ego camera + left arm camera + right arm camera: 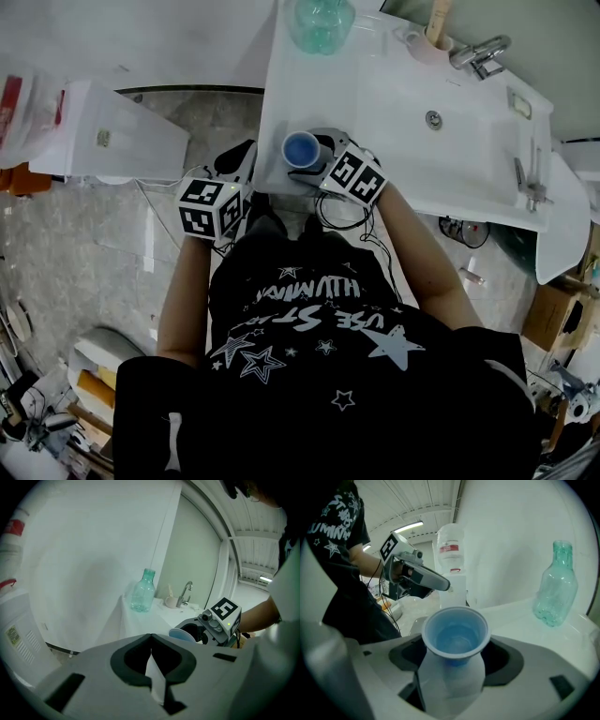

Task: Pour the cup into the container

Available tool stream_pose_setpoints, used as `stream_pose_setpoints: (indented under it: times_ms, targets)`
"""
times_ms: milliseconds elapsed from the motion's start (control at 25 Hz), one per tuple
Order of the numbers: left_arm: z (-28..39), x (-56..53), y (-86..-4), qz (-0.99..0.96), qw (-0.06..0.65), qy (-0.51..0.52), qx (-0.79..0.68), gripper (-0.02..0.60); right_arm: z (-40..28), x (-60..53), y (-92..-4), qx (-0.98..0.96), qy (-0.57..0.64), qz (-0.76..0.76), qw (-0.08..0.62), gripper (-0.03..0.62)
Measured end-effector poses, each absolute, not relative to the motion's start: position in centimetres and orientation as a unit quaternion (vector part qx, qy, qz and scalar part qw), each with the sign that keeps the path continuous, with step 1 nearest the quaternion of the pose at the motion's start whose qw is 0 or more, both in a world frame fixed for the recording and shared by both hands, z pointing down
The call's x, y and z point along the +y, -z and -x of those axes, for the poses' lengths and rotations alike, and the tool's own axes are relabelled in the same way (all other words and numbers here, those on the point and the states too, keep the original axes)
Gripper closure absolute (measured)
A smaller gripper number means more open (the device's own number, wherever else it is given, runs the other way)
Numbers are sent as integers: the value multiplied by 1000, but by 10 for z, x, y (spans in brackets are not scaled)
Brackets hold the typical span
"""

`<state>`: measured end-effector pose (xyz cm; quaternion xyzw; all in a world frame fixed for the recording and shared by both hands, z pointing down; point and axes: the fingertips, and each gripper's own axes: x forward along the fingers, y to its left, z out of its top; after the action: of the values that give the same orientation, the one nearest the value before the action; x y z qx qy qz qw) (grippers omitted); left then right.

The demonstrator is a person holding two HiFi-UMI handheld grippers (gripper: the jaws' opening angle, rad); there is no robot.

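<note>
Hard to call as started: cup (456, 632) upright on the near edge of the counter (375, 103), no tilt, no pour in hand. Parked inside the right gripper (305, 161), with jaws spread wide and a dark gap on either side of the cup wall, so standing free rather than clamped, by the look of it. Left gripper (150, 639) off the counter's left edge, jaws closed tip to tip on nothing. Likely container the teal bottle (555, 585), upright at the far edge, well apart from the cup. Left to do, judging by this: close on the cup, carry it over, tip it at the bottle's mouth. As for the cup: blue, thin plastic, flared rolled rim, tapering downward; paler at the bottom inside, but impossible to say whether from liquid or bare base.
</note>
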<state>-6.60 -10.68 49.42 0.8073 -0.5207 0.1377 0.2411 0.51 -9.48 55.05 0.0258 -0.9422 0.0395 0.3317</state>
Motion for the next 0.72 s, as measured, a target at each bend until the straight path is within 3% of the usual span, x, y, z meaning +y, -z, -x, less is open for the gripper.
stream_pose_setpoints:
  times_ms: [360,720]
  targets:
    - [57,-90,-483,-797,230,-131,-543,571,-21,-90,-542,-947,-37,-45,315,237]
    - [41,-62,-476,-776,220,-122,-579,571,-52,-83,-529,-954,-28,-65,292,297]
